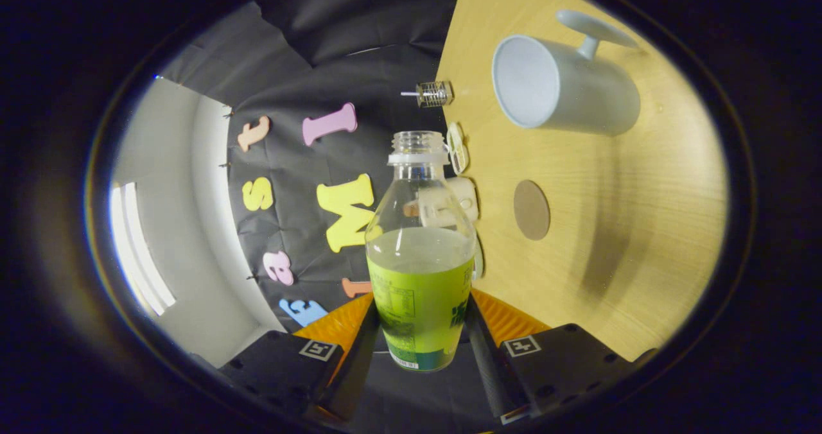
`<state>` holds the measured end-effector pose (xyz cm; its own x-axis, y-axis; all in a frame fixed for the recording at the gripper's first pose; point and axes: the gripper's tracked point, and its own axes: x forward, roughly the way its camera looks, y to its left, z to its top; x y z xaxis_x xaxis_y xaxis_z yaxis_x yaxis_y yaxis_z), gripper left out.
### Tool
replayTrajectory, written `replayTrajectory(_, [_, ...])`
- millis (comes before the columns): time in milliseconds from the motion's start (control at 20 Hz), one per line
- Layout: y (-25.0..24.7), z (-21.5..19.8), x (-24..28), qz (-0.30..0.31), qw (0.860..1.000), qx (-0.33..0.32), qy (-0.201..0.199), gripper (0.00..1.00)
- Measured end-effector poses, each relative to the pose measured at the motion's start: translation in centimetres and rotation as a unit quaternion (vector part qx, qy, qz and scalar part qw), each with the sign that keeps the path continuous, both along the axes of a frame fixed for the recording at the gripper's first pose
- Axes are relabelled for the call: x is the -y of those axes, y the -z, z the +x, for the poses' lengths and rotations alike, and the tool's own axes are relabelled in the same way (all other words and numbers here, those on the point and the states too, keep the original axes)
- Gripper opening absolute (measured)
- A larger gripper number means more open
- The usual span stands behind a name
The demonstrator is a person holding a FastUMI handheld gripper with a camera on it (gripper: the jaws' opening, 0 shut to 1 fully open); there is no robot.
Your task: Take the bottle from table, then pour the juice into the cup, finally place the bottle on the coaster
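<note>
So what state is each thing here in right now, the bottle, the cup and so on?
Bottle: uncapped, about half full of juice, held between the fingers.
Gripper: shut on the bottle, one finger at each side.
Cup: standing on the table, looks empty, handle on its far side.
Coaster: lying flat on the table, nothing on it.

The one camera rode on the gripper [420, 331] and looked forward along its two fingers, which closed on the bottle [420, 260] at the lower middle of the frame, very near the lens. The view was rolled sideways: the table [642, 228] stood like a wall in the right half, and the booth wall [308, 68] filled the upper left.
</note>
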<state>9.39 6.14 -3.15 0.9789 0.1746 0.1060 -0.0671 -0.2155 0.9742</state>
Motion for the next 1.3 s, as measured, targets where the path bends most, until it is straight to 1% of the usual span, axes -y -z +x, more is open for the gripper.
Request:
replayTrajectory(250, [-0.2, 0.3, 0.9, 0.037, 0.999, 0.000, 0.005, 0.79])
replayTrajectory(550, [-0.8, 0.9, 2.0, 0.067, 0.998, 0.005, 0.008, 0.79])
replayTrajectory(800, [-0.8, 2.0, 2.0, 0.081, 0.997, 0.000, 0.005, 0.79])
replayTrajectory(1300, [-1.9, 2.0, 2.5, 0.108, 0.994, 0.005, 0.007, 0.79])
